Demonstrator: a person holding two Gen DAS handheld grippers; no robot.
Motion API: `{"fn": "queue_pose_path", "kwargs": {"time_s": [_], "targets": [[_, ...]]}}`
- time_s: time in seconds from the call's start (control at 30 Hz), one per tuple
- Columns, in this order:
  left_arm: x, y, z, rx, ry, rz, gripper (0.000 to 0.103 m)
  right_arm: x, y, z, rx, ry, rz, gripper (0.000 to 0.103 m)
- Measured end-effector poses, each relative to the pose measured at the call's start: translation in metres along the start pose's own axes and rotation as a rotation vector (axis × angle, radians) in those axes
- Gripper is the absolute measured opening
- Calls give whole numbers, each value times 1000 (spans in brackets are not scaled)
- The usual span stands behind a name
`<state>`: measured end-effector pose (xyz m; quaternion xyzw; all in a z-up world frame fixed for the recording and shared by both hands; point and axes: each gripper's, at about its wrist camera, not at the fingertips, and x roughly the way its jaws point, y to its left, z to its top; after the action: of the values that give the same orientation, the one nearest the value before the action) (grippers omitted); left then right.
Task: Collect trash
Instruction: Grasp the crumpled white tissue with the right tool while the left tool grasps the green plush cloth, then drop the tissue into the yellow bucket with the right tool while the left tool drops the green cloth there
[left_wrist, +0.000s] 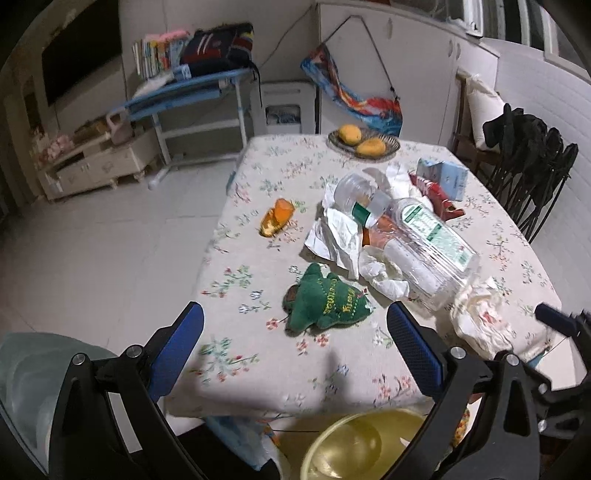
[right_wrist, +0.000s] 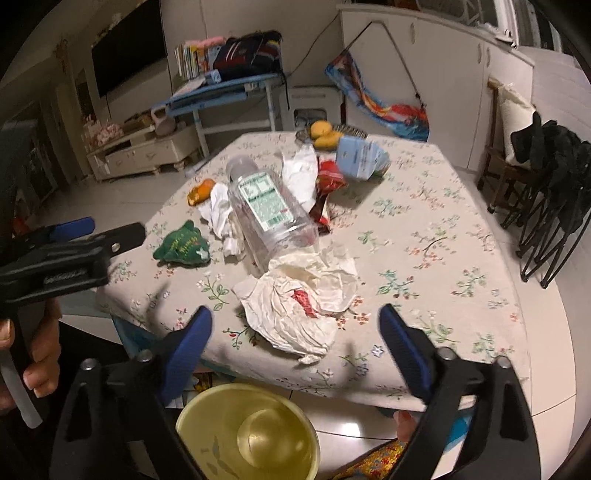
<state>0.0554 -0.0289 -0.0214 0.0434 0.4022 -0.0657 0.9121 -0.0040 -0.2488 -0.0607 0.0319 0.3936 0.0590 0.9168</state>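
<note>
Left gripper (left_wrist: 295, 328): jaws held wide apart, nothing between them, poised over the near edge of the floral tablecloth (left_wrist: 258, 354). A green plush toy (left_wrist: 327, 301) is seen just beyond the fingertips.

Right gripper (right_wrist: 295, 325): jaws likewise spread, empty, framing a crumpled white wrapper (right_wrist: 299, 302) with red print at the table's near edge.

Beyond the wrapper, a clear plastic bottle (right_wrist: 269, 210) is laid on its side among crumpled tissues (right_wrist: 221, 214). A red snack packet (right_wrist: 327, 184) and a blue carton (right_wrist: 360, 157) are noted farther back.

Yellow bin (right_wrist: 247, 432) is placed on the floor below the table edge, between both grippers.
</note>
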Motion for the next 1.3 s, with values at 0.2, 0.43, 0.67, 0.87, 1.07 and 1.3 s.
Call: {"fn": "queue_pose_path", "kwargs": {"time_s": [0.2,0.43,0.67,0.87,1.07,1.3], "targets": [[36,-6,6,0,51,26,95,15,0,1,9,35,-7,81],[64,-11,8,-17,100,-9,78,31,-6,-1,34,93,-10,64],[68,-14,10,-25,87,-85,47,27,-17,-1,89,81,32,40],[61,10,10,-122,82,-154,22,20,-26,-4,141,57,46,37],[56,20,4,-147,81,-180,18,15,-33,-5,196,41,85,37],[68,23,-3,-188,114,-161,61,17,-38,-6,240,51,112,37]]}}
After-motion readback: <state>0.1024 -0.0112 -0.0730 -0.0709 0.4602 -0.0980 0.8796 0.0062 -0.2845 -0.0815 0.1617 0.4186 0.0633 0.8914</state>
